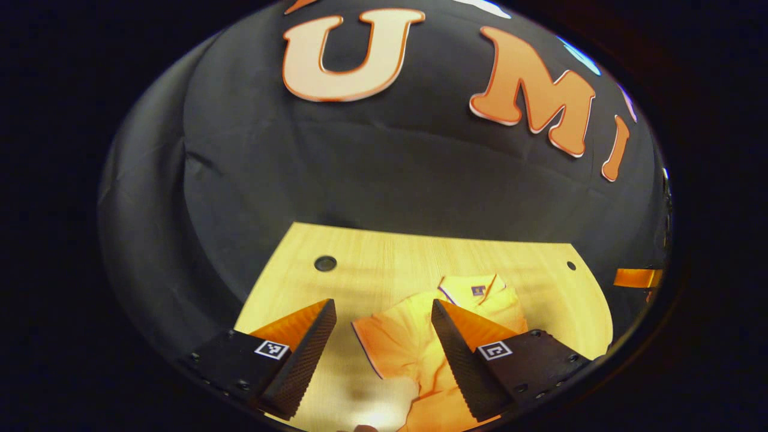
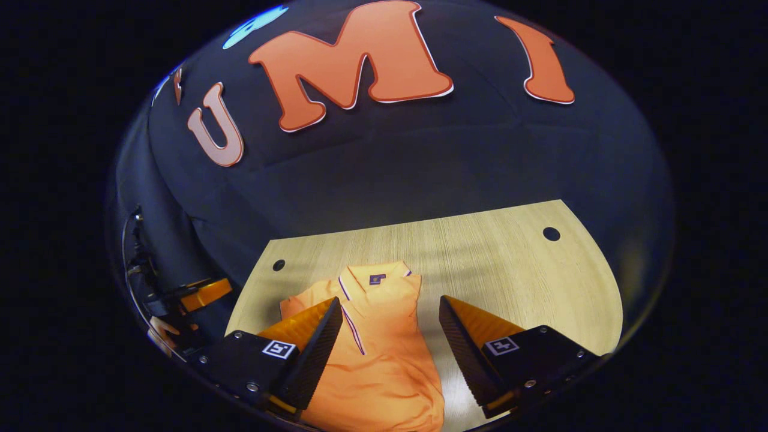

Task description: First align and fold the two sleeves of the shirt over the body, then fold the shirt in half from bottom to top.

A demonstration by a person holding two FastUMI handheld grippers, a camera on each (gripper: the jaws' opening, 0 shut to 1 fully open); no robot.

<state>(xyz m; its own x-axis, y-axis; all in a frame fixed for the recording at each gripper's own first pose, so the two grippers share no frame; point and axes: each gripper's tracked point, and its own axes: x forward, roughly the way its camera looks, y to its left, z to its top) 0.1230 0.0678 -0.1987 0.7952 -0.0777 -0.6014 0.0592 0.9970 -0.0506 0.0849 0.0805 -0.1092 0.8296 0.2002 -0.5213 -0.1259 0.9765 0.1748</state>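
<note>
Wooden table [image 2: 492, 258] bears the orange shirt [image 2: 378, 354]; both grippers' fingers spread wide above it, holding nothing

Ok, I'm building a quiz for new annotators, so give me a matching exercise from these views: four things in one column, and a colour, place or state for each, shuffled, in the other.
Things:
1. shirt
2. table
3. table hole
4. left gripper

Descriptions:
A. jaws apart
B. pale wood
C. orange, lying on the table
D. dark, round, near a far corner

Pairs: 1-C, 2-B, 3-D, 4-A
</note>
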